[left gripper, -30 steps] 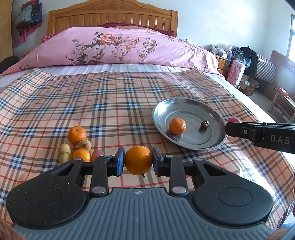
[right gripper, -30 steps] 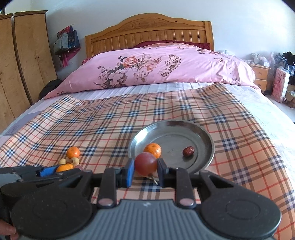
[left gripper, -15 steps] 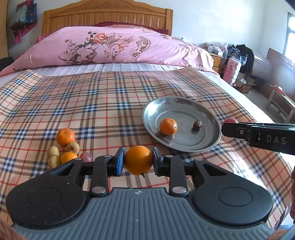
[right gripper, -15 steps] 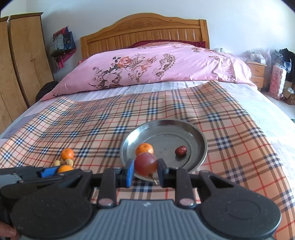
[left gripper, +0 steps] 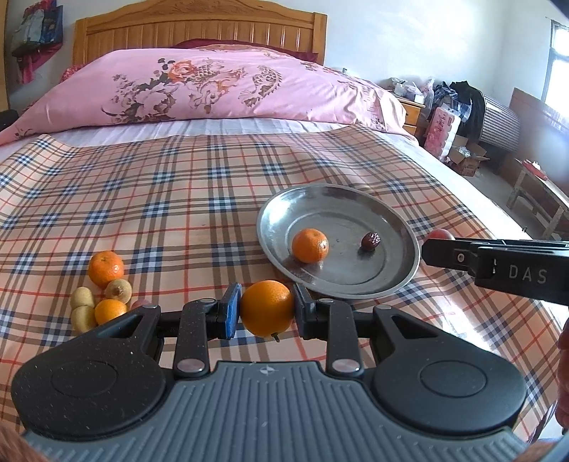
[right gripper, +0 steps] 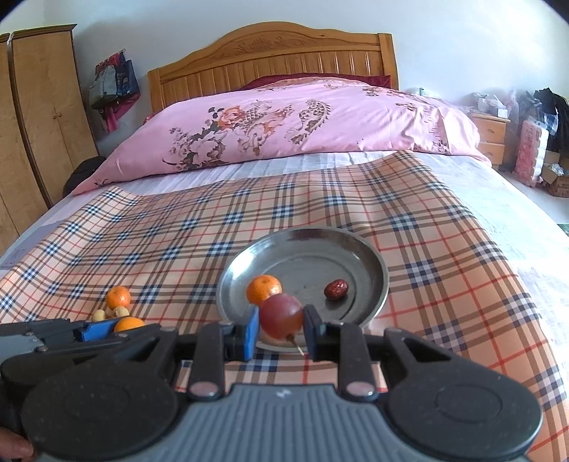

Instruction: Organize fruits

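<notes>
Since the earlier frame, our left view has slid sideways, so the metal plate (left gripper: 409, 256) now sits a little more to the left of the picture, while our right view is almost the same. Our left gripper (left gripper: 266, 308) pinches an orange (left gripper: 266, 307) between its pads, at the lower centre of the left picture, just before the near rim of the plate. Our right gripper (right gripper: 281, 316) pinches a red grape (right gripper: 281, 315) with a short stem, over the near rim of the plate in the right picture. Inside the plate lie a small mandarin (left gripper: 310, 245) and a dark red date (left gripper: 371, 241), apart from each other. At the lower left of the left picture, a group of fruits (left gripper: 101, 295) rests on the checked cloth (left gripper: 170, 199): two more mandarins, some small yellow-brown fruits and a reddish one, half hidden by the gripper. Behind, at the top, we see a pink quilt (left gripper: 220, 85) and a wooden headboard (left gripper: 199, 25).
</notes>
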A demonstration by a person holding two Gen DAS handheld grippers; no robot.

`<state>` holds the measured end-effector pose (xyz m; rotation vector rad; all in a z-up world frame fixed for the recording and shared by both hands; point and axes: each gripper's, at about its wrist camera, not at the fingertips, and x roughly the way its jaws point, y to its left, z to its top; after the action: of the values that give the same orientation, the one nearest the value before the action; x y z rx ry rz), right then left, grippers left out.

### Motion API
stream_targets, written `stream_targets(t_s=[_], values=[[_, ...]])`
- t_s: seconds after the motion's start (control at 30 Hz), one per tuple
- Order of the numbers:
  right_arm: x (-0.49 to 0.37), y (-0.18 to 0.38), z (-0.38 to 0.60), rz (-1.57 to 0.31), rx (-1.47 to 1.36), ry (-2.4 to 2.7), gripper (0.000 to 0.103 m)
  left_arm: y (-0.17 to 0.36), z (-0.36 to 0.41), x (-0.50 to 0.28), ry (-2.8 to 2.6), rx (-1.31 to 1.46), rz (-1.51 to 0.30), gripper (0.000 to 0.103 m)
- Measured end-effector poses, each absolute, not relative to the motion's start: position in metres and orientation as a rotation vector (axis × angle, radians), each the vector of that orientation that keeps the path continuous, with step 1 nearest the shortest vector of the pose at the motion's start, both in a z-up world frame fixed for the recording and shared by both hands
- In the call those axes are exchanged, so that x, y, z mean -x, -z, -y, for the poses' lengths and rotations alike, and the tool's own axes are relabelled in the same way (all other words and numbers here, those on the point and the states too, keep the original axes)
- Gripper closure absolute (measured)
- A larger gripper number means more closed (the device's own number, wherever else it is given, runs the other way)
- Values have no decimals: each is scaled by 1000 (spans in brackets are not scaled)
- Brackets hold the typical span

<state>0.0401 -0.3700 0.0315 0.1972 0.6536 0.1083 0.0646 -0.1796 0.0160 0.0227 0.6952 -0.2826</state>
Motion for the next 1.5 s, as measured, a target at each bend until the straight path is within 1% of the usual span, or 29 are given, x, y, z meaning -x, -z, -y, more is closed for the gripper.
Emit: stream_targets(t_s=[0.63,1.5], values=[[-62,-23,401,-680,-212,-81,79,-8,218,-90,331,-24,-716,70],[-104,12,405,-762,-253,-100,79,18,247,-121,368,-44,-763,70]])
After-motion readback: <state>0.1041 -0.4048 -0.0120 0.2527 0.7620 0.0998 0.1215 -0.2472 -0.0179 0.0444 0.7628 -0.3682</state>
